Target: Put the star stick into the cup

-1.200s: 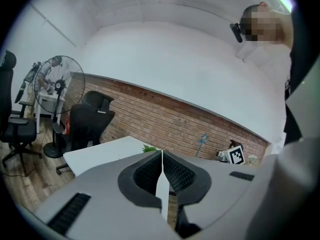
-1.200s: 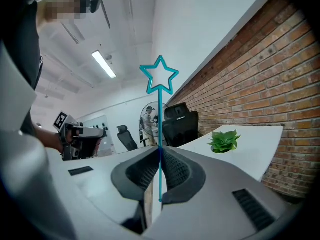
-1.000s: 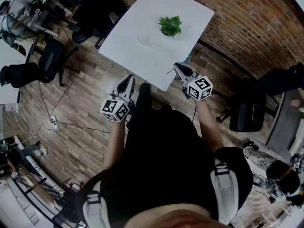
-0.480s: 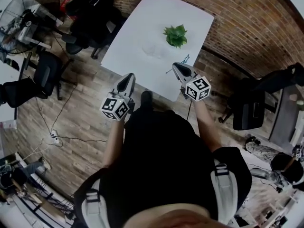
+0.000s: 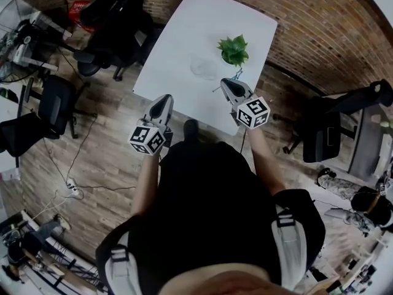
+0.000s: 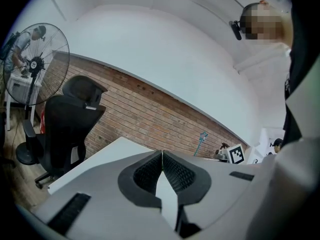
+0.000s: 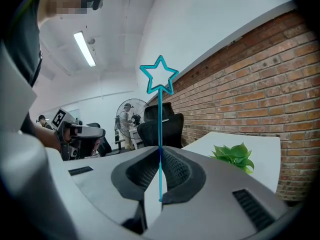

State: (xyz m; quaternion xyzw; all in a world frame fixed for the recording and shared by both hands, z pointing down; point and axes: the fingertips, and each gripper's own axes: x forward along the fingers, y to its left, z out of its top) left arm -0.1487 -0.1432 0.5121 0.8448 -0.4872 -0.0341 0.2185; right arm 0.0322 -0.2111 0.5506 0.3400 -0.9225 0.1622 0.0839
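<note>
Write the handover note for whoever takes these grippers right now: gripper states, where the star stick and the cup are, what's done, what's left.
Left gripper: shut, holding nothing, at the near edge of the white table.
Right gripper: shut on the star stick, which stands upright with the star on top.
Cup: clear and faint in the head view, on the table beside the potted plant, just ahead of the right gripper.
Done: stick is gripped.
Left: move the stick over the cup, lower its bottom end in, open the jaws.

Office, swivel chairs [image 5: 113, 23], brick wall [image 5: 319, 35]
</note>
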